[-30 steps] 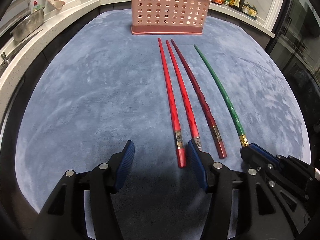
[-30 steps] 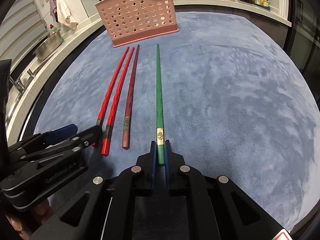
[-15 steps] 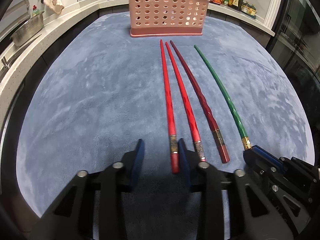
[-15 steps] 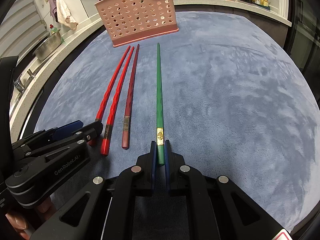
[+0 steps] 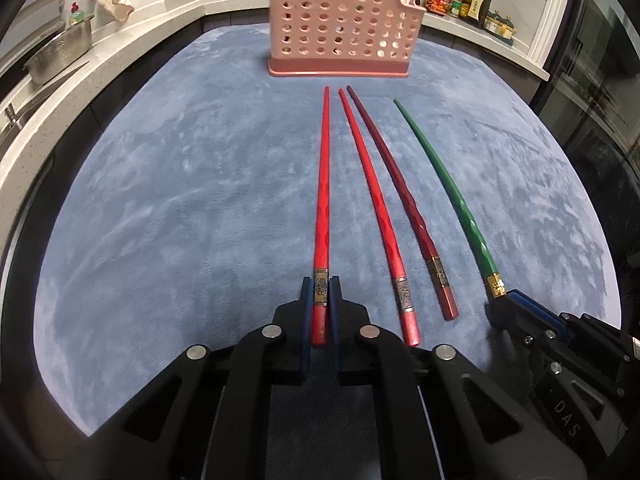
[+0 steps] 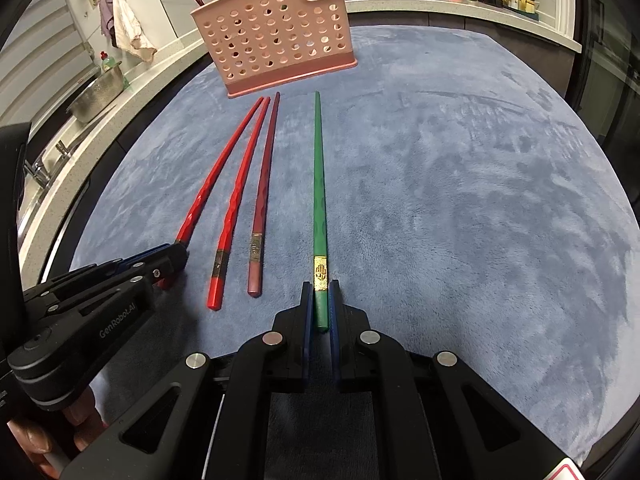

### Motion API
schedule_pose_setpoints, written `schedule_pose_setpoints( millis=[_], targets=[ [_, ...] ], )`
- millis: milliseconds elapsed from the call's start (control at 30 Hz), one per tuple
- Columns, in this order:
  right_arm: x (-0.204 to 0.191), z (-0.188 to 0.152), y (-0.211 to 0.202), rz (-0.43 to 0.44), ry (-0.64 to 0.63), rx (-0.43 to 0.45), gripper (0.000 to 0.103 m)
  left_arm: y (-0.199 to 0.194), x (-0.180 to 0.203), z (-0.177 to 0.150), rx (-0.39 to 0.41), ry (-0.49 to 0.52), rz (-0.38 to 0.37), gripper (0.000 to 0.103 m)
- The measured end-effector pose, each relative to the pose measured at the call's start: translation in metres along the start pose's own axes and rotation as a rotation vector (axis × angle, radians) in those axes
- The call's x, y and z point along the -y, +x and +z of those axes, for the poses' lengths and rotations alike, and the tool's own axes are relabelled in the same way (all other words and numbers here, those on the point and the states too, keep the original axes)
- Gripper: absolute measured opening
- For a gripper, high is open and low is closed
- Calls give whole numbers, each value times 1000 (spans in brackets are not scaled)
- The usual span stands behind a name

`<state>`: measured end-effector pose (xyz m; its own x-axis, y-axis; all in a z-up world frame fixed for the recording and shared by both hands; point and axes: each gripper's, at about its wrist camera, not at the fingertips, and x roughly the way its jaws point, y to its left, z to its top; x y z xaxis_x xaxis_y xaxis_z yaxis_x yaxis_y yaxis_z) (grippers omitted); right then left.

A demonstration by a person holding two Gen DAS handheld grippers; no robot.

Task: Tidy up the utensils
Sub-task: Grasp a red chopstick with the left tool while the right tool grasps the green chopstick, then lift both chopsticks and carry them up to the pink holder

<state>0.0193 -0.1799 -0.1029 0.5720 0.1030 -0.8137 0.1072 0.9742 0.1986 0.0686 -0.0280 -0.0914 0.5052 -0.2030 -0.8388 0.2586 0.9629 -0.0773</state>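
Left wrist view: the left gripper [image 5: 320,300] has just been closing, and its fingers now pinch the butt of the leftmost red chopstick [image 5: 322,208], so it looks ready to lift. Beside it the right gripper [image 6: 320,304] stays clamped on the green chopstick [image 6: 319,184]. All 4 slim, faceted, glossy sticks, including a second red chopstick [image 5: 376,216] and a maroon chopstick [image 5: 404,208], lie on the plush blue mat [image 5: 180,200] covering the desk, tips toward the perforated pink plastic basket [image 5: 340,28]

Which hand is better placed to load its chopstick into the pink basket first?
Left, marginally: its tongs grip a red chopstick pointing at the basket; the green one points beside it.
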Motion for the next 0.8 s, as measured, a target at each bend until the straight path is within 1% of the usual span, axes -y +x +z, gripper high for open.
schedule_pose_setpoints(
  millis=[267,500,800],
  targets=[
    [0,8,-19,15,22,39,7,-27,-14,9,46,-40,-8,7],
    [2,20,-43,29,42,95,7,-55,-21,23,106,-69,-17,7],
    [8,54,-88,61,72,226,7,-90,-32,53,179,-95,-39,7]
  ],
)
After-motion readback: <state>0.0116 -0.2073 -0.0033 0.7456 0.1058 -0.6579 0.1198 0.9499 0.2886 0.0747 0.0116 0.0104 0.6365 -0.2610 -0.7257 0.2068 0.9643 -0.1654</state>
